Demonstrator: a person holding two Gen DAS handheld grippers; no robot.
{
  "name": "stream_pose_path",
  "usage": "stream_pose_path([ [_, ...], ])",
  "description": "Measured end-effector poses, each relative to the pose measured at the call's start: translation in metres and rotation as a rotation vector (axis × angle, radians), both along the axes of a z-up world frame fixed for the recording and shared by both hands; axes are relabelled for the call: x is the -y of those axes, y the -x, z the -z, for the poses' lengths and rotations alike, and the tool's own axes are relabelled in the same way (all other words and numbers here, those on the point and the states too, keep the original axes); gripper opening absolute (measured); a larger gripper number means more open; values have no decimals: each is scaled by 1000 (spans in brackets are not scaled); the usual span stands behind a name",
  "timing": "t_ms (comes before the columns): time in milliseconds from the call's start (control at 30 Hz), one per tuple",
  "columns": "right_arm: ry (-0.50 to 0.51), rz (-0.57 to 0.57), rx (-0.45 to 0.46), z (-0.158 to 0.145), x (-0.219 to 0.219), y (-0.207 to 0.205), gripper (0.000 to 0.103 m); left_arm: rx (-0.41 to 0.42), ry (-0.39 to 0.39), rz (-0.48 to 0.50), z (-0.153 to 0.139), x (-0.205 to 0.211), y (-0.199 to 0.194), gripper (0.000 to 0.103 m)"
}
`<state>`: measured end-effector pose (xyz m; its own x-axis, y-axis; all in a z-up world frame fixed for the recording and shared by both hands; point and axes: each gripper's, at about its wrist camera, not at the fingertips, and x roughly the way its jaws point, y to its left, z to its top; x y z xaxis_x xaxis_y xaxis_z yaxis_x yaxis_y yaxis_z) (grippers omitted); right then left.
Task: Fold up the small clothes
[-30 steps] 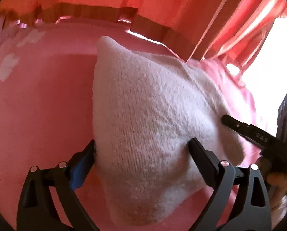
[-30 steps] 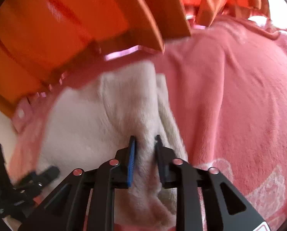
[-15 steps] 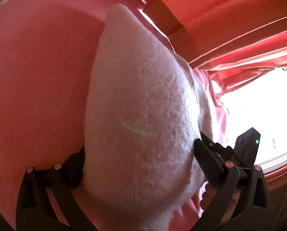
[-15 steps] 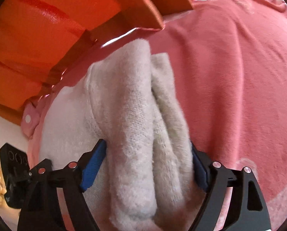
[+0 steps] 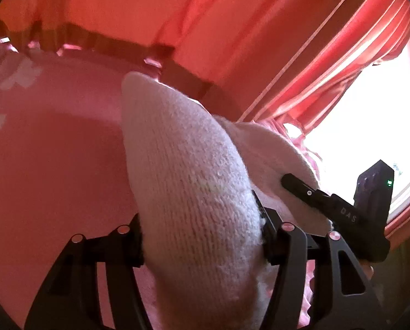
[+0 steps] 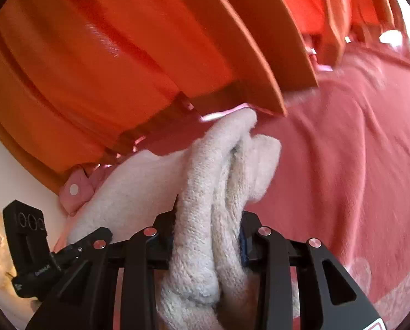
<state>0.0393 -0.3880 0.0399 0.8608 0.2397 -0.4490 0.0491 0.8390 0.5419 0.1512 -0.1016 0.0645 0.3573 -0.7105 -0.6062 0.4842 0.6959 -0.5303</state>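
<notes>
gripping the white knit garment (image 5: pixel 199 192), the left gripper (image 5: pixel 202 236) holds its long axis running straight ahead of the jaws. right wrist view: right gripper (image 6: pixel 207 236) clamps bunched folds, garment extending forward-left.

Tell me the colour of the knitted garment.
White knitted garment, clearest in the left wrist view.

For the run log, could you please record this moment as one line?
left gripper: shut on white knitted garment | right gripper: shut on garment's bunched folds | surface: pink blanket
</notes>
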Motion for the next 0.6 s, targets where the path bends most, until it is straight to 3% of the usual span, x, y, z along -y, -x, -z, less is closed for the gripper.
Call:
stream_pose_path([
  [100, 2, 0, -98, 21, -11, -26, 33, 47, -107, -36, 9, -1, -6, 59],
  [200, 105, 18, -275, 59, -30, -47, 36, -15, -232, -65, 45, 2, -18, 63],
  [333, 128, 24, -233, 55, -30, -43, 52, -60, -231, -103, 65, -8, -21, 72],
  [467, 16, 16, -255, 68, -19, -46, 57, -23, -269, -108, 55, 0, -19, 78],
  [600, -32, -2, -266, 73, -16, -55, 62, 2, -298, -117, 56, 2, -16, 84],
])
